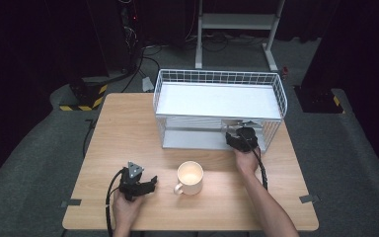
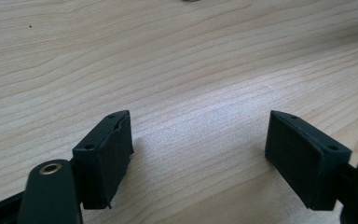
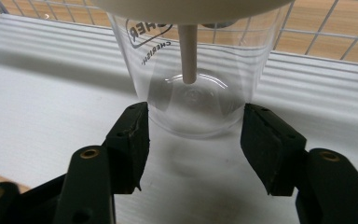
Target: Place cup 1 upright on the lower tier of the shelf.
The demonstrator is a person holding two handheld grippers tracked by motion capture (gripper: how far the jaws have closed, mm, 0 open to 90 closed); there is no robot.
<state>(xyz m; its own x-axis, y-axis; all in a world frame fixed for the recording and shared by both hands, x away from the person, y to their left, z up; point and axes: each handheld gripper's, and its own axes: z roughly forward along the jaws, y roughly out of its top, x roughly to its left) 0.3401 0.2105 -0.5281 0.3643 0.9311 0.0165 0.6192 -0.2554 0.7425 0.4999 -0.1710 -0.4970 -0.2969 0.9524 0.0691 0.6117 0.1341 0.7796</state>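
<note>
A clear plastic cup point(image 3: 200, 100) with printed lettering, a cream lid point(image 3: 186, 5) and a cream straw point(image 3: 188, 51) stands upright on the white lower shelf point(image 3: 51, 107) of a wire rack point(image 1: 217, 101). My right gripper point(image 3: 193, 140) has its pads against both sides of the cup's base; in the high view the right gripper point(image 1: 242, 132) reaches into the rack's front right. My left gripper point(image 2: 198, 154) rests open over bare wood, and the left gripper point(image 1: 145, 186) lies at the table's front left. A cream mug point(image 1: 190, 177) stands to its right, handle toward the front left.
The wooden table point(image 1: 128, 133) carries the white rack at its back right. The rack's upper shelf point(image 1: 217, 98) has a wire rim point(image 1: 217, 75) around it. Beyond the table stand a white frame point(image 1: 237, 22) and cables on the floor.
</note>
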